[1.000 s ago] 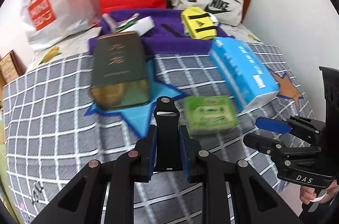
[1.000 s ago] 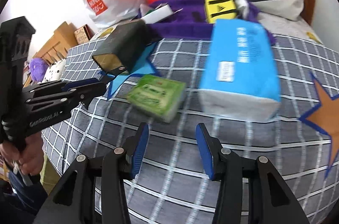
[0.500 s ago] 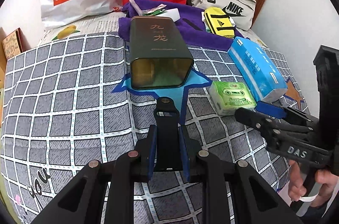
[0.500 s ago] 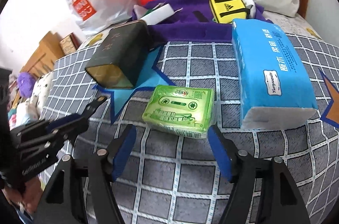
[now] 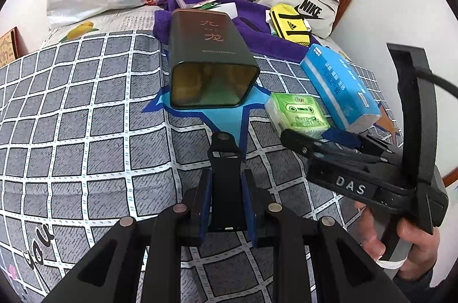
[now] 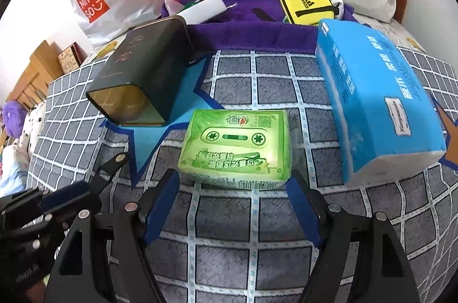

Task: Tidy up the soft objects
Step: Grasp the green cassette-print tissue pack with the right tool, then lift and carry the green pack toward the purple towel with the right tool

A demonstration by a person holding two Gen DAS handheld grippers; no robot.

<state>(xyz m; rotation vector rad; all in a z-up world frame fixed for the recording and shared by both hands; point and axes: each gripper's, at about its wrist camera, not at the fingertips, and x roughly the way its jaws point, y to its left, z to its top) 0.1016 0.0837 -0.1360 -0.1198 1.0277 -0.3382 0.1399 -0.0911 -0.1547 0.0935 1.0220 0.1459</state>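
Straddling the near end of the soft, glossy green tissue pack, my right gripper has its jaws spread wide, having just been opening, with the blue pads beside the pack's corners but not pressing it. My left gripper is closed on a flat black plastic clip above the checked quilt of the bed. Left of the pack lies a dark green rectangular tin on its side, mouth open and apparently empty; right of it, a long blue plastic-wrapped tissue pack.
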